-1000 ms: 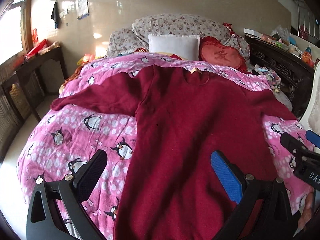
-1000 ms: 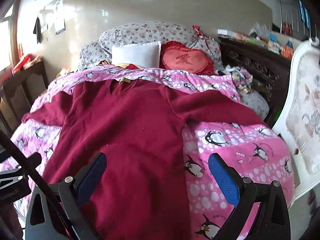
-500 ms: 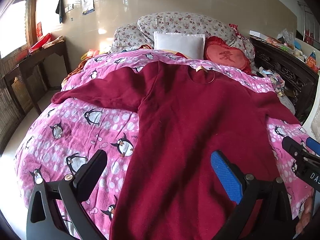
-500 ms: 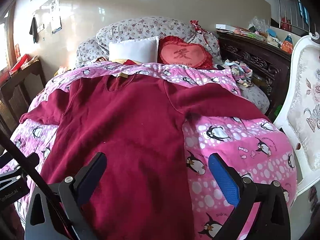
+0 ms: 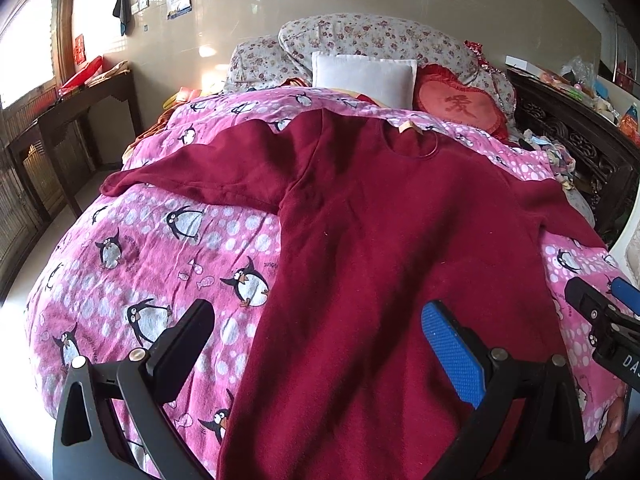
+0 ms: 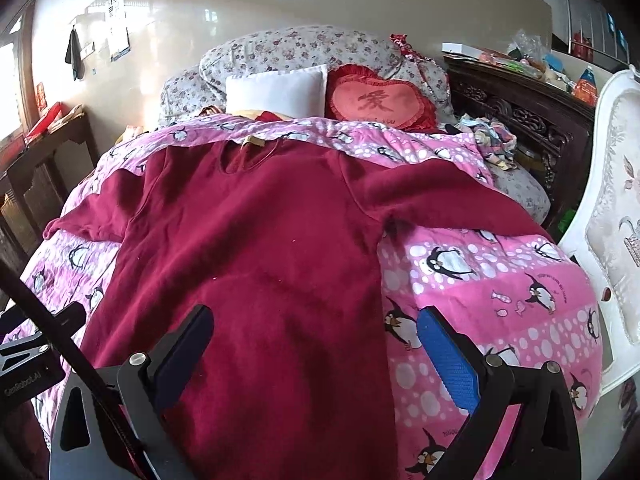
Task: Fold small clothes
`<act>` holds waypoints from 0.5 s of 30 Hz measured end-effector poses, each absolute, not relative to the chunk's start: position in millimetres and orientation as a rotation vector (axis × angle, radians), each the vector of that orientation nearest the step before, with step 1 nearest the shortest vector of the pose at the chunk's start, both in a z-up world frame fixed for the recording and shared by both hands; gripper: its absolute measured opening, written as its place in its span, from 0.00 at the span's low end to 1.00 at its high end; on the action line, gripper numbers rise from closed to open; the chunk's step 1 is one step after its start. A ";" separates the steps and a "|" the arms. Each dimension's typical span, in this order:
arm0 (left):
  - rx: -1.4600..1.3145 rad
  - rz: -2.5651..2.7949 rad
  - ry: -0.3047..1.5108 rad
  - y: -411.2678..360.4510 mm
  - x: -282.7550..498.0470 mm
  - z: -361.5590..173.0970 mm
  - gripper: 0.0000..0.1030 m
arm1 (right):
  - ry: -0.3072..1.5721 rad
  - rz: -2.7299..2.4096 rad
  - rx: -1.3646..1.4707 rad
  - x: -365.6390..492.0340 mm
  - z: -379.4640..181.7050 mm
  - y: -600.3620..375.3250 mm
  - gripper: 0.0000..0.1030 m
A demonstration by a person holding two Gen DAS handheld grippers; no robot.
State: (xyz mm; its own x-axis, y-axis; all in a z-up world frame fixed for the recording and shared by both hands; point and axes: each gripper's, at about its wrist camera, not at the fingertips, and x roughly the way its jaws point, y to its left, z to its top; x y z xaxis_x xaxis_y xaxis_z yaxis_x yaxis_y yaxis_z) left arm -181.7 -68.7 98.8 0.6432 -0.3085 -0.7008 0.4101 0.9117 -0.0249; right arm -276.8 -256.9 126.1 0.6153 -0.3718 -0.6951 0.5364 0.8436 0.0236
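Observation:
A dark red long-sleeved top [image 5: 384, 240] lies flat on a pink penguin quilt [image 5: 152, 264], neck toward the pillows, both sleeves spread sideways. It also shows in the right wrist view [image 6: 256, 248] on the quilt [image 6: 500, 280]. My left gripper [image 5: 316, 328] is open and empty, above the top's lower left edge. My right gripper [image 6: 312, 332] is open and empty, above the top's lower right edge. The right gripper also shows at the left wrist view's right edge [image 5: 604, 312].
A white pillow [image 5: 364, 76], a red heart cushion [image 5: 460, 108] and floral pillows [image 5: 360, 40] lie at the bed's head. A dark wooden side table [image 5: 60, 120] stands on the left. A dark carved cabinet [image 6: 528, 120] and a white chair [image 6: 608, 200] stand on the right.
Both grippers have risen and drawn back a little from the top; more of the bed and wall shows. Both stayed open. The top has not moved.

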 end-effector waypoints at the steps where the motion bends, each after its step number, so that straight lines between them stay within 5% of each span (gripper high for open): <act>1: 0.142 -0.406 0.768 -68.7 -180.7 98.2 1.00 | 0.743 -0.526 0.236 -276.0 124.9 -256.5 1.00; 15: 0.147 -0.396 0.780 -71.4 -174.2 90.5 1.00 | 0.766 -0.518 0.236 -266.1 114.8 -256.2 1.00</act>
State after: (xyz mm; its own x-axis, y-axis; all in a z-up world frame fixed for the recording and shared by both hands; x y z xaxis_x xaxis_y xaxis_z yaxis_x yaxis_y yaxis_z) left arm -174.2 -71.4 90.5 0.6416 -0.2922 -0.7092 0.3998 0.9165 -0.0159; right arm -266.1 -256.2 114.8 0.6043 -0.3590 -0.7113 0.5264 0.8501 0.0181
